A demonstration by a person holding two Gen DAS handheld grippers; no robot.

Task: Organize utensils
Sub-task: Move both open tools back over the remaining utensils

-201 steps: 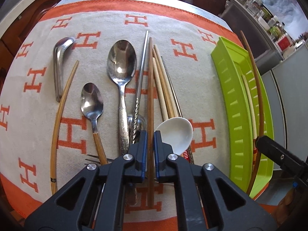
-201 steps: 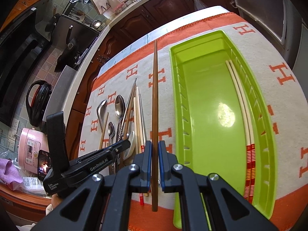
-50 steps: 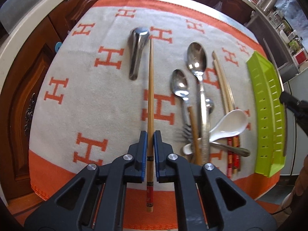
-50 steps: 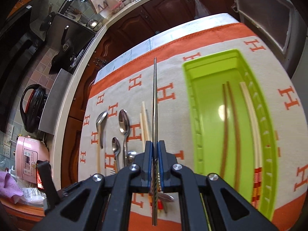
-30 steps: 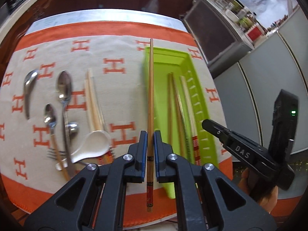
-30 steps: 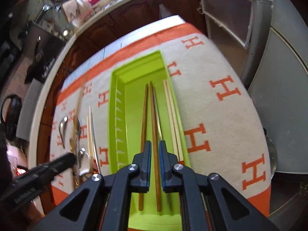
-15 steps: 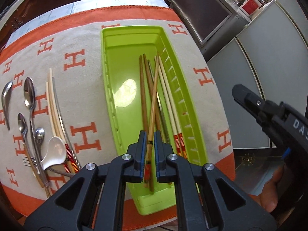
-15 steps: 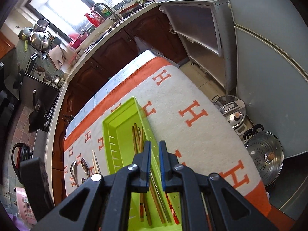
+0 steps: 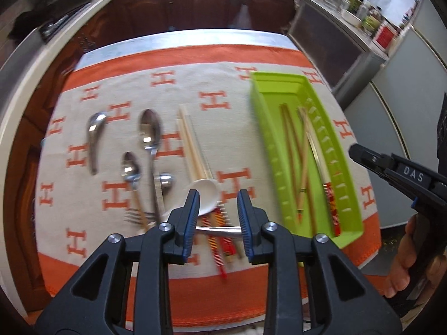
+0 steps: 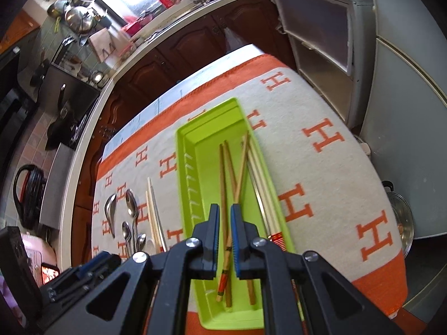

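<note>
Item: our left gripper, jaws opening, empty; half a second ago it pinched a brown chopstick over the tray, and that stick now lies crossed on the others inside. Ahead of its tips: metal spoons, pale chopsticks, a white ceramic spoon, all on the H-patterned cloth. To its right: green tray, holding the chopsticks. Our right gripper hangs over the tray, nearly clenched, gripping nothing.
</note>
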